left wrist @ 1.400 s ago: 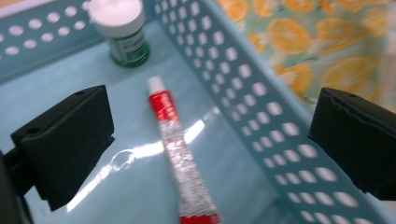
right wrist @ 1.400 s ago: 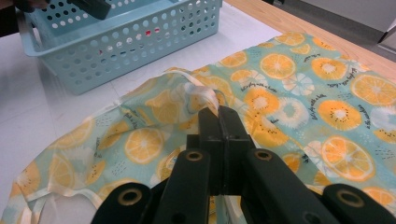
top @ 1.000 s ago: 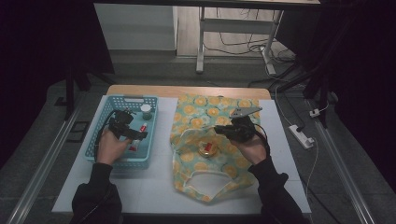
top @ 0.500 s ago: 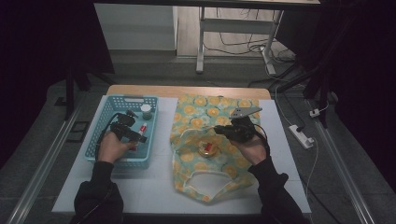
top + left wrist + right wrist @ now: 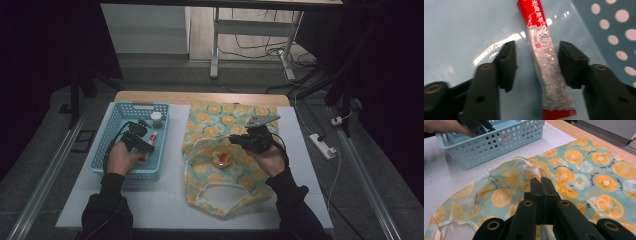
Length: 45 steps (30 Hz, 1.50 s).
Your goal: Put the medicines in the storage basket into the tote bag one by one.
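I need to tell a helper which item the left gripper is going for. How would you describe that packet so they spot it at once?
Look in the pale blue basket left of the orange-print bag. On its floor lies a slim stick sachet, between the left gripper jaws. Unlike the white-capped bottle nearby, it is flat, with red ends and a white printed middle.

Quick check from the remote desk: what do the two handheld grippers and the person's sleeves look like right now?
Both grippers are black: the left gripper has two blocky jaws with brass-coloured screw holes; the right gripper matches it and carries a grey three-cornered plate. A black cable loops from the left one. Sleeves are dark.
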Each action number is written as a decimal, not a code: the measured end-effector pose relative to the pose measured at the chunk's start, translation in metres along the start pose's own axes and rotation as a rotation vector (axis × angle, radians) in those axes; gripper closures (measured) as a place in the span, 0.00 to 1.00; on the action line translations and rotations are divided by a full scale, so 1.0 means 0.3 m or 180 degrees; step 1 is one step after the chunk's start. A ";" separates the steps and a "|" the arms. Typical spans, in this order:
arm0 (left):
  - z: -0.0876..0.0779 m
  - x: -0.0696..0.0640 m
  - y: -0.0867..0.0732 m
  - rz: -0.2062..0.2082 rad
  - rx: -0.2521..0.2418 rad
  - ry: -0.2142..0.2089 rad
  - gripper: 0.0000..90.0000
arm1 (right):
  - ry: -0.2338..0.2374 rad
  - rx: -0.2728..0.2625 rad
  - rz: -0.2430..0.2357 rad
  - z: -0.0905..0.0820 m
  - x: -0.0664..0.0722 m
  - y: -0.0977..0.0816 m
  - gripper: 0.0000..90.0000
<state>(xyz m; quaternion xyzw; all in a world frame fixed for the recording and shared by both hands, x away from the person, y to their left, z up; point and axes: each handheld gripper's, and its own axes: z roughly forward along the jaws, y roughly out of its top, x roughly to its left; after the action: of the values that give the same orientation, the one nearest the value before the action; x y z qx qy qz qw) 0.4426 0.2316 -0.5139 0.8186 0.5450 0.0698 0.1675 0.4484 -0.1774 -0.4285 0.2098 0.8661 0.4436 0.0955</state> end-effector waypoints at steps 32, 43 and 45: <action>-0.103 -0.003 -0.018 -0.0117 -0.0559 -0.0121 0.80 | -0.0027 -0.0070 0.0027 -0.021 -0.012 -0.005 1.00; -0.167 0.000 -0.036 -0.0085 -0.0882 -0.0180 0.80 | -0.0012 -0.0079 0.0011 -0.021 -0.008 -0.004 1.00; -0.182 -0.001 -0.039 -0.0067 -0.0954 -0.0197 0.80 | -0.0014 -0.0085 0.0011 -0.022 -0.008 -0.004 1.00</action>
<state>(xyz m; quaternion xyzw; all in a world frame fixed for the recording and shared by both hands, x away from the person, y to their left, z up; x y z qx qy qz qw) 0.4162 0.2460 -0.4669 0.7804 0.5316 0.1234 0.3052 0.4479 -0.1838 -0.4257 0.2110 0.8595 0.4549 0.0994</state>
